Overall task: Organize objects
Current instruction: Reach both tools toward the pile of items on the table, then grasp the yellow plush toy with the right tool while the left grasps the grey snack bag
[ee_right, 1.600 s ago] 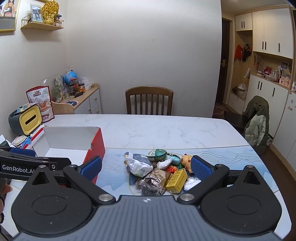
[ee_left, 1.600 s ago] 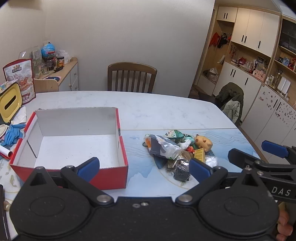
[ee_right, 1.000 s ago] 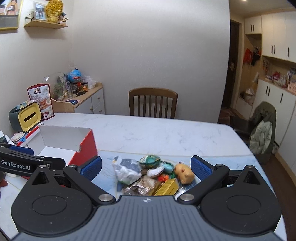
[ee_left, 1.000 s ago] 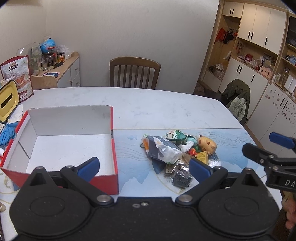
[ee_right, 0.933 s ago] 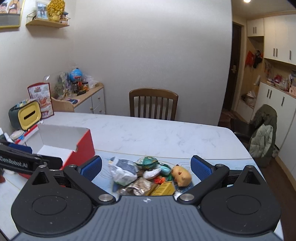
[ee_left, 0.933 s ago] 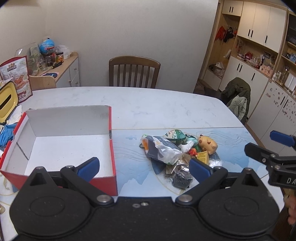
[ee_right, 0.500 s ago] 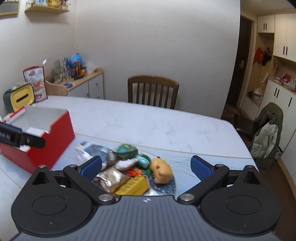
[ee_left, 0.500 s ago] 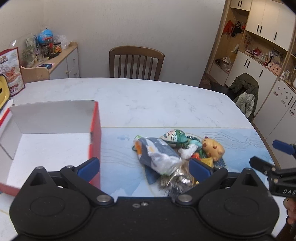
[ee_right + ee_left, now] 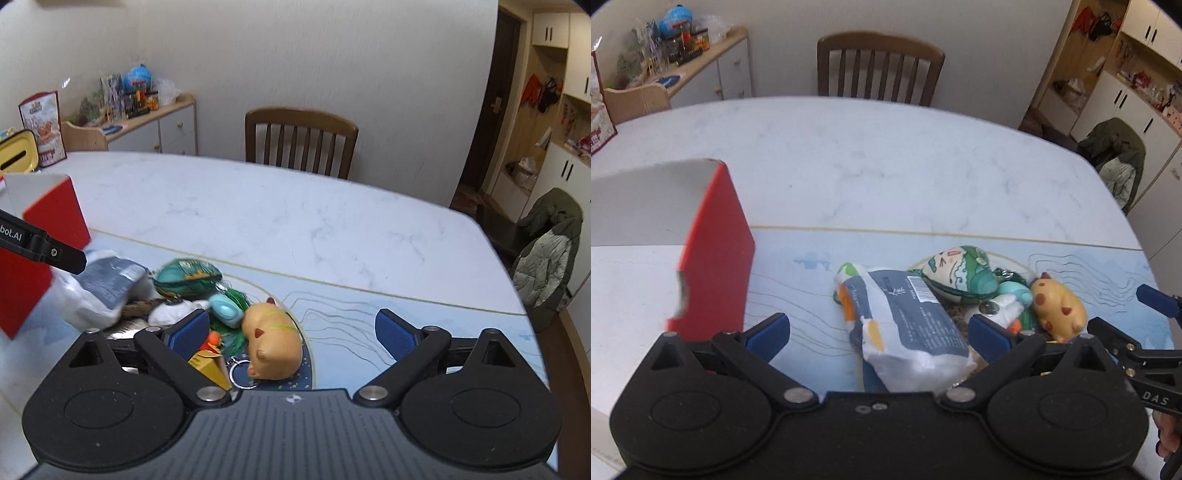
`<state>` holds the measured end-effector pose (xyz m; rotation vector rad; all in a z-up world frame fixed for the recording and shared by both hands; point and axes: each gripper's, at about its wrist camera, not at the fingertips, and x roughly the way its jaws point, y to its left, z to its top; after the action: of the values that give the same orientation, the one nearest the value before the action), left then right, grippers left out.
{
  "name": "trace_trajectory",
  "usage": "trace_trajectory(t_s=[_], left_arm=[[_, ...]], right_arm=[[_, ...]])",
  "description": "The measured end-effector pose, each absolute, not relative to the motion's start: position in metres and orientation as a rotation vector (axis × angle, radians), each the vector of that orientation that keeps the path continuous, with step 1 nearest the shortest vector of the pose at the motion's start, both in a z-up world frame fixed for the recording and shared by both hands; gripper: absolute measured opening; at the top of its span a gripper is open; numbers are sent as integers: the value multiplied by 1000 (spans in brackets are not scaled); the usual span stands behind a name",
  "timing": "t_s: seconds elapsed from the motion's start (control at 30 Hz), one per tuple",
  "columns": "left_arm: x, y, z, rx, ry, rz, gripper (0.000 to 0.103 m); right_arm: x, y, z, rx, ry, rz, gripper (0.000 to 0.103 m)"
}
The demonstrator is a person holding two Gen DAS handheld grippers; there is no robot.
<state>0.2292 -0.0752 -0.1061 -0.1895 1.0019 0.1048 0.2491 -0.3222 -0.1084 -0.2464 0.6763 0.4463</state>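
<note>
A pile of small objects lies on the blue mat. A grey and white snack bag (image 9: 905, 317) lies between the fingers of my open left gripper (image 9: 877, 330), not touching them. Behind it are a green plush pouch (image 9: 960, 275) and an orange toy pig (image 9: 1058, 312). In the right wrist view my right gripper (image 9: 291, 330) is open above the orange pig (image 9: 273, 341), with a teal capsule (image 9: 225, 310), the green pouch (image 9: 188, 277) and a yellow box (image 9: 208, 367) beside it. The open red box (image 9: 713, 251) stands on the left.
A wooden chair (image 9: 879, 70) stands at the table's far side. A sideboard (image 9: 147, 125) with clutter is at the back left. A jacket-covered chair (image 9: 550, 251) is on the right. The white marble table (image 9: 868, 155) stretches beyond the mat.
Both grippers have moved forward and down toward the pile. The left one has shifted right, away from the red box, and now straddles the snack bag. The right one now hangs over the pig.
</note>
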Motion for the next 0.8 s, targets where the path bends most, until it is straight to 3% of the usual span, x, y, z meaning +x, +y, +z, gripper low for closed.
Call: trace_trajectory(t_s=[0.2, 0.5, 0.67, 0.73, 0.8], left_arm=[[244, -73, -128, -258, 1064, 103, 100], [248, -72, -141, -338, 1100, 106, 84], [246, -72, -138, -358, 1098, 103, 69], [246, -73, -136, -356, 1093, 103, 56], [244, -74, -135, -345, 1086, 106, 51]], right_arm=[[278, -320, -137, -239, 765, 456, 83], [298, -315, -156, -210, 853, 508, 62], [299, -313, -157, -204, 866, 529, 51], [299, -313, -156, -199, 866, 535, 45], [298, -313, -156, -200, 868, 533, 43]])
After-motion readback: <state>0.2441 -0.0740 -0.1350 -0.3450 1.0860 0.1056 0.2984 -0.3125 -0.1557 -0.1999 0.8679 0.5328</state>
